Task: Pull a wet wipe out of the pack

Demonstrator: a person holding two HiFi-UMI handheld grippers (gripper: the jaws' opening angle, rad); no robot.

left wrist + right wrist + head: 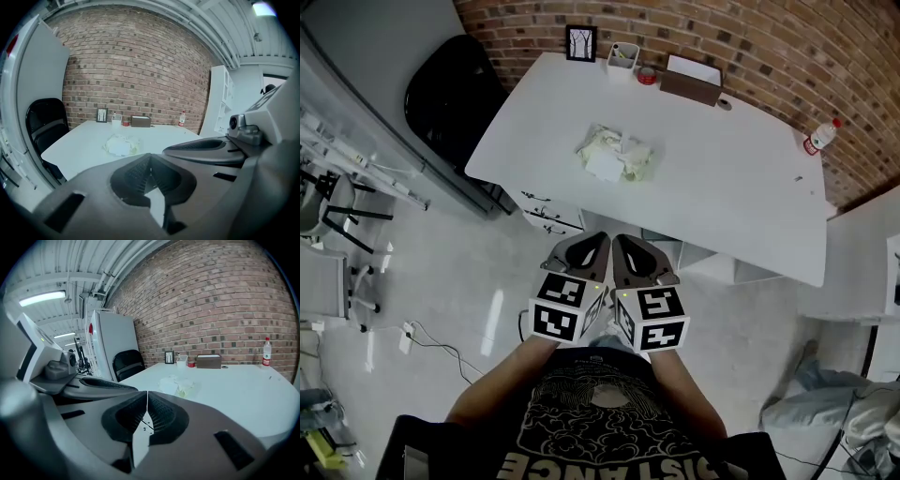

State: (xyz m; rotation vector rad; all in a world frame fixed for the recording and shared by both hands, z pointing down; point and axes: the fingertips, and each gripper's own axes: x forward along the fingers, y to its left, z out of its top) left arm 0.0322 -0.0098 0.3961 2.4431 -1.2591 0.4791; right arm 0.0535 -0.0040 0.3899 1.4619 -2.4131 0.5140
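White pack, well beyond left tongs, right tongs.

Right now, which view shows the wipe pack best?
The head view: it looks down on the whole wipe pack, unobstructed on the table. Both gripper views show it small and at a shallow angle, far beyond their shut jaws.

Near white tabletop lies open around the crumpled pale wipe pack; small black picture frame and brown rectangular box crowd the far brick-wall edge.
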